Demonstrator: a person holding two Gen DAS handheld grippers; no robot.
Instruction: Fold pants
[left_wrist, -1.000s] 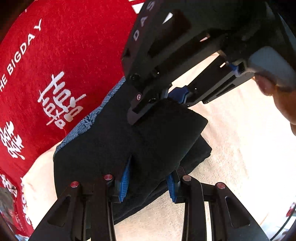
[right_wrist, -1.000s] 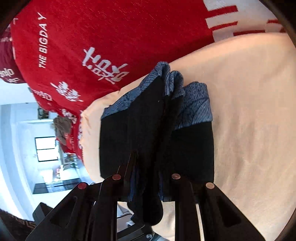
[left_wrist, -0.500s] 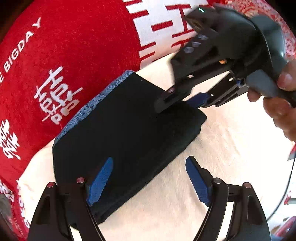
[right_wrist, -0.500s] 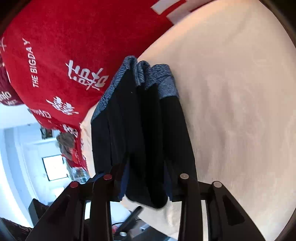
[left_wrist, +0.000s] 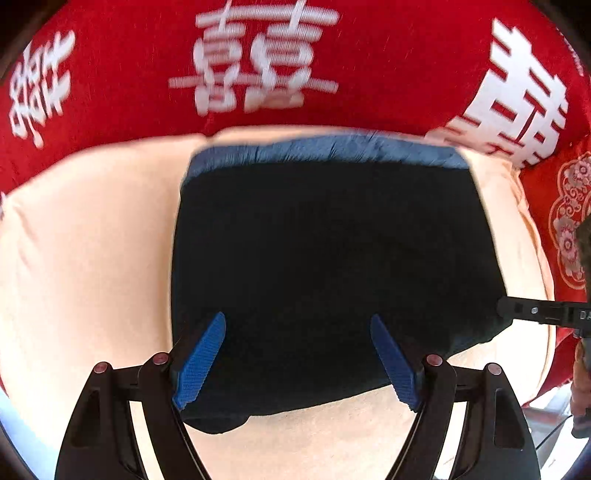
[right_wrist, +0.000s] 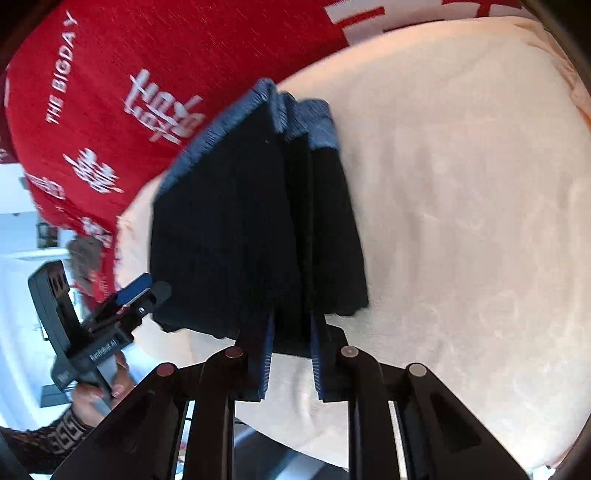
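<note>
The left tongs (left_wrist: 295, 354) are wide open and hold nothing, right above the near edge of the folded dark pants (left_wrist: 325, 258). The right tongs (right_wrist: 290, 354) pinch the pants' edge. The pants lie on a cream cushion (right_wrist: 461, 221), with a red blanket (left_wrist: 129, 74) behind.

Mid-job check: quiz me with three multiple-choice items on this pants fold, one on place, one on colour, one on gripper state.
1. The folded black pants lie on:
A. cream cushion
B. wooden floor
C. glass shelf

2. The band along the pants' far edge is:
A. yellow
B. blue
C. white

3. The left gripper is:
A. shut on the pants
B. open above the pants
C. out of view

Answers: 1 A, cream fabric surrounds the pants. 2 B, blue strip borders them. 3 B, its blue pads stand wide apart; the right gripper pinches the folded edge.
</note>
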